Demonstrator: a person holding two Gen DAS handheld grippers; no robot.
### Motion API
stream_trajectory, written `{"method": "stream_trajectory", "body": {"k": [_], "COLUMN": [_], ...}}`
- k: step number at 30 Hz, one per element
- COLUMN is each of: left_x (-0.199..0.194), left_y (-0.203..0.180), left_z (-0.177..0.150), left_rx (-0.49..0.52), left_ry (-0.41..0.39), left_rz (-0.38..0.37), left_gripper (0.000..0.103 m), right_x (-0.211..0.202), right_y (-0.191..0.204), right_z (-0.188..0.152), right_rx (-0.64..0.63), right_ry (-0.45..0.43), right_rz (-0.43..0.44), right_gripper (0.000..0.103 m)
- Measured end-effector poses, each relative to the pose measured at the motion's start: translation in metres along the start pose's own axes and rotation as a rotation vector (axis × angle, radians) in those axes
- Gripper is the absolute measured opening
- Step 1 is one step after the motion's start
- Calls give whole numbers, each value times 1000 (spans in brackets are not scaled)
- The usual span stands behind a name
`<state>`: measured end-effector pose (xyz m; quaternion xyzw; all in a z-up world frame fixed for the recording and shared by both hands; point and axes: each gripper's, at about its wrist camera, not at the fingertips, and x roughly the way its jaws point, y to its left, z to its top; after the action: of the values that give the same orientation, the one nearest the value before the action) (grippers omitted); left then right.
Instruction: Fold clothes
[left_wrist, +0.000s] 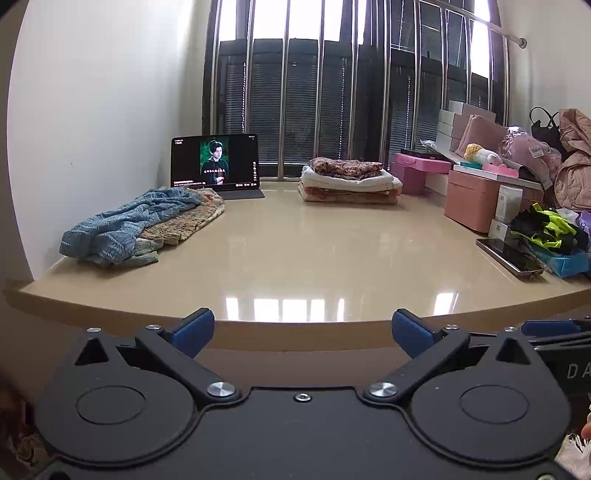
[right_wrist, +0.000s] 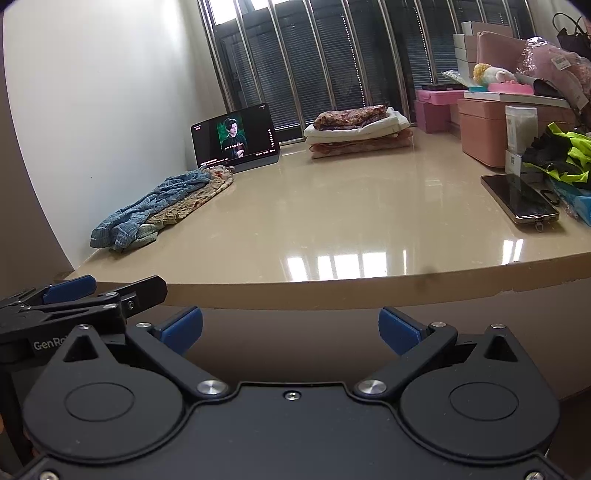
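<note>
A heap of unfolded clothes lies at the table's left side, with a blue knitted garment (left_wrist: 122, 219) (right_wrist: 147, 206) on top of beige knitwear (left_wrist: 184, 221). At the back centre, a stack of folded clothes (left_wrist: 349, 179) (right_wrist: 356, 129) rests by the window. My left gripper (left_wrist: 303, 332) hangs open and empty just in front of the table's near edge. Beside it, my right gripper (right_wrist: 290, 330) is also open and empty, level with that edge. In the right wrist view the left gripper (right_wrist: 74, 295) shows from the side at the lower left.
The beige glossy table (left_wrist: 295, 258) (right_wrist: 332, 221) fills the view. A tablet (left_wrist: 215, 161) (right_wrist: 236, 136) playing video stands at the back left. A phone (left_wrist: 509, 255) (right_wrist: 519, 199), pink boxes (left_wrist: 472, 199), a black-and-yellow garment (left_wrist: 546, 225) and bags crowd the right side. A barred window runs behind.
</note>
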<state>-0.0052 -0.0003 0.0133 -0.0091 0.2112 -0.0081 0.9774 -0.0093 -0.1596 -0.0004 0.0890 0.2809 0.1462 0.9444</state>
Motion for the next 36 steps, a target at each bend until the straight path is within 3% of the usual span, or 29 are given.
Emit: {"method": "stream_trajectory", "body": {"k": [36], "left_x": [-1], "left_y": [3], "left_z": [-1], "left_rx": [-14], "left_ry": [11], "left_rz": [3], "left_gripper": [103], "right_x": [0], "right_y": [1], "right_z": [2], "right_rx": [-6], "right_ry": [-2], "right_rz": [7], "right_gripper": [103]}}
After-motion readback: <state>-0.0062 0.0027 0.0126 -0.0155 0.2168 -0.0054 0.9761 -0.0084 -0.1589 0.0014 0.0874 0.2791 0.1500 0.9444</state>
